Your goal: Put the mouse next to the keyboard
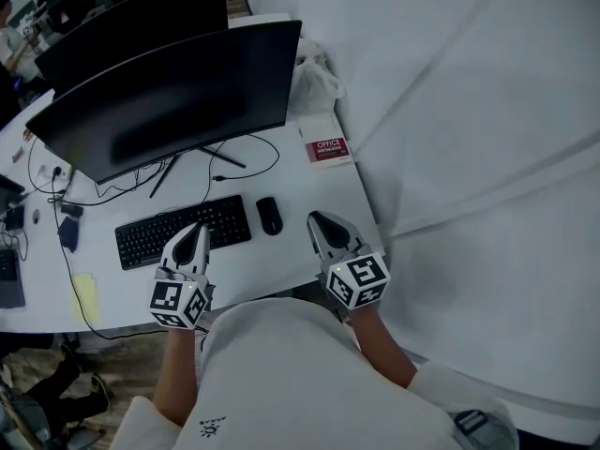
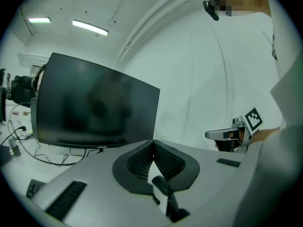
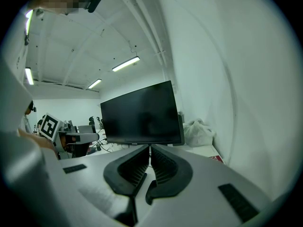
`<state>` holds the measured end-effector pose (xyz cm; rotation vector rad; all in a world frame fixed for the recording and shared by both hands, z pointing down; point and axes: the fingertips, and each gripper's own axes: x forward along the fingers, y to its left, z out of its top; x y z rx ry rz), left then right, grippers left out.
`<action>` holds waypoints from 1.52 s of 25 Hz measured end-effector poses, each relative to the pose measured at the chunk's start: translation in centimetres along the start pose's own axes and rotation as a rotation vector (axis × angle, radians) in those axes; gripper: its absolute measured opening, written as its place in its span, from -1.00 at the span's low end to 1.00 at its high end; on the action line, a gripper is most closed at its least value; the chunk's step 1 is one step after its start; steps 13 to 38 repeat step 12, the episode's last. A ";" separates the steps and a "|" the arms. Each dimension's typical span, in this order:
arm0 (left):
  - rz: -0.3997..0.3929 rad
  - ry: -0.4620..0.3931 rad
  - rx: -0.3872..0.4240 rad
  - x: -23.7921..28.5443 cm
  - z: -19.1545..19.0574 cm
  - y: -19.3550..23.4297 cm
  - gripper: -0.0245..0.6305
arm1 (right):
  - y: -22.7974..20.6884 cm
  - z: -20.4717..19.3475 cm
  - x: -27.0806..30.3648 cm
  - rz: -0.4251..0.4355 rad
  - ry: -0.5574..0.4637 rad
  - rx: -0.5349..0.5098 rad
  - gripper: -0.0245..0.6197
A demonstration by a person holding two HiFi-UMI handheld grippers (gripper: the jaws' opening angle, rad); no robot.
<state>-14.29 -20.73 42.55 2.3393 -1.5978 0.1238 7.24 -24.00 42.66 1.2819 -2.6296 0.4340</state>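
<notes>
Left tongs (image 1: 199, 226), right tongs (image 1: 315, 217) closed, empty

The oval plastic mouse (image 1: 269, 216) is black. The flat rectangular keyboard (image 1: 183, 232) and the wide curved monitor (image 1: 169, 97) are black too. The desk top (image 1: 281, 265) is white. The thin booklet (image 1: 327, 149) is maroon with white lettering. The paper slip (image 1: 84, 295) is yellow. The left gripper (image 1: 199, 228) and the right gripper (image 1: 316, 217) show grey shells, black ribbed pads (image 3: 135, 167) and white cubes (image 1: 359, 280) patterned with black square markers. The person's shirt (image 1: 300, 382) is white.
</notes>
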 end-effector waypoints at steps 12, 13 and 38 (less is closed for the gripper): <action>-0.008 0.007 0.004 0.4 0.0 -0.4 -0.89 | -0.4 -0.2 0.0 -0.007 0.011 -0.006 -0.85; -0.008 0.007 0.004 0.4 0.0 -0.4 -0.89 | -0.4 -0.2 0.0 -0.007 0.011 -0.006 -0.85; -0.008 0.007 0.004 0.4 0.0 -0.4 -0.89 | -0.4 -0.2 0.0 -0.007 0.011 -0.006 -0.85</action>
